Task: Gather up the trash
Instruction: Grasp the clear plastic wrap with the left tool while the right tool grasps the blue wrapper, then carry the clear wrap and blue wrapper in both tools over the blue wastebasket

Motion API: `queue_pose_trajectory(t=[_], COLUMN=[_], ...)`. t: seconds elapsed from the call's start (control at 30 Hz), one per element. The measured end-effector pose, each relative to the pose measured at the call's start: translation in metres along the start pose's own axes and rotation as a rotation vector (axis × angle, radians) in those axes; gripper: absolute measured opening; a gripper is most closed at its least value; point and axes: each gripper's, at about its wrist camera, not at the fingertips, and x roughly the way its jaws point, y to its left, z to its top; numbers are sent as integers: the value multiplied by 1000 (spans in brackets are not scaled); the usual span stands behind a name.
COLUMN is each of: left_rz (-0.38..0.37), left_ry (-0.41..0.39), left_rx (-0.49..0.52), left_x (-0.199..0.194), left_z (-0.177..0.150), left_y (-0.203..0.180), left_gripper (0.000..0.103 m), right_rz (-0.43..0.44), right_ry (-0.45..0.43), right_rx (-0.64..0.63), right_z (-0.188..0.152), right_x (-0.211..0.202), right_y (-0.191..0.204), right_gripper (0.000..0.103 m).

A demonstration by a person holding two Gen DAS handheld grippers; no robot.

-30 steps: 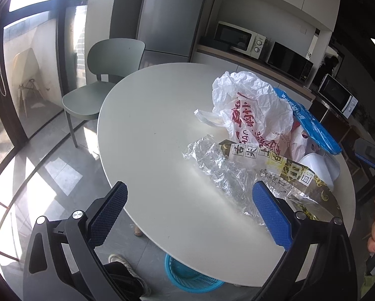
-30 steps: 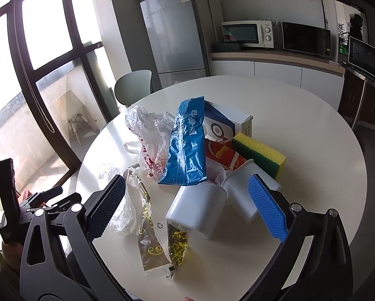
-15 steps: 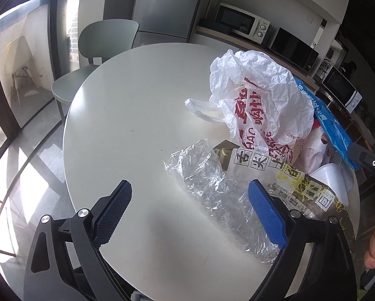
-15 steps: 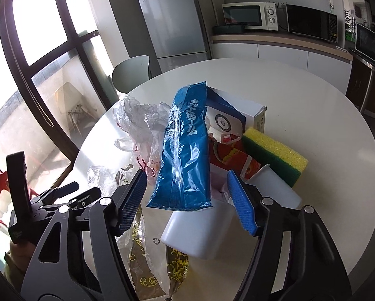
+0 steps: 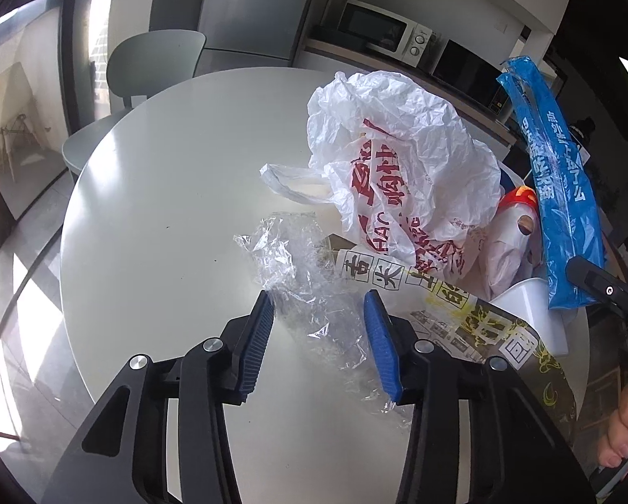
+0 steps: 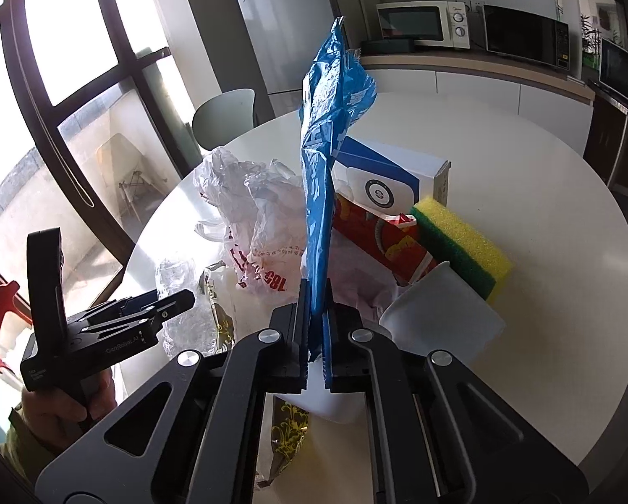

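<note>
Your right gripper (image 6: pixel 315 332) was clamped on the lower end of the blue wrapper (image 6: pixel 328 134), its two blue pads pressed together with the plastic between them, and the wrapper stood up from the jaws, tall and crumpled, above the rest of the pile. Your left gripper (image 5: pixel 319 338) pointed down at the round white table (image 5: pixel 158 193) with its jaws closing around the crumpled clear plastic film (image 5: pixel 297 277); the film lay between the two blue pads, but whether they were pressing on it yet you could not tell from either view. That film rested on the table near its close edge, touching the long clear-and-gold printed wrapper (image 5: pixel 473 319) just to its right. Behind them sat the white shopping bag with red lettering (image 5: pixel 402 168), puffed up and resting on the tabletop. In the right wrist view, the rest of the litter was bunched together beyond the jaws: a white plastic cup (image 6: pixel 440 319) lying on its side, a yellow and green sponge (image 6: pixel 465 248) beside it, a red snack packet (image 6: pixel 381 239) and a blue and white box (image 6: pixel 389 176) behind that. Your left hand (image 6: pixel 58 407) showed at the lower left of that view, wrapped around the handle of its gripper.
</note>
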Motion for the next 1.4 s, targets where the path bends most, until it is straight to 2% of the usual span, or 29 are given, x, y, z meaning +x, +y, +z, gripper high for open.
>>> queue_pose_trajectory(t=[0.03,0.13,0.5,0.8,1.1,1.4], left_rz=[2,14,60,64,106,136], left_ry=[-4,-25,-132,-190,-174,-136], left_rx=[-6,3,19,66,155,170], left_x=[-2,-11,-64,-108,-120,-130], left_z=[-1,-2,-3,-32,-94,-125], left_y=[1,-1,-3,-18,-40,-24], left_gripper=[36,34,33,33,33,33], right_rz=[-1,-5,-24,-10,10,47], right_ry=[-6,-23,-70,-94,-56,28], right_rx=[-3,-13,-65,-91,-118,-152], right_z=[0,-4,-33,-74,-132,-184], right_x=[-3,-15,-58,-107,-146,-154], right_y=[0,1,0,-2,-1,8], right_gripper=[4,4,4,4,3,3])
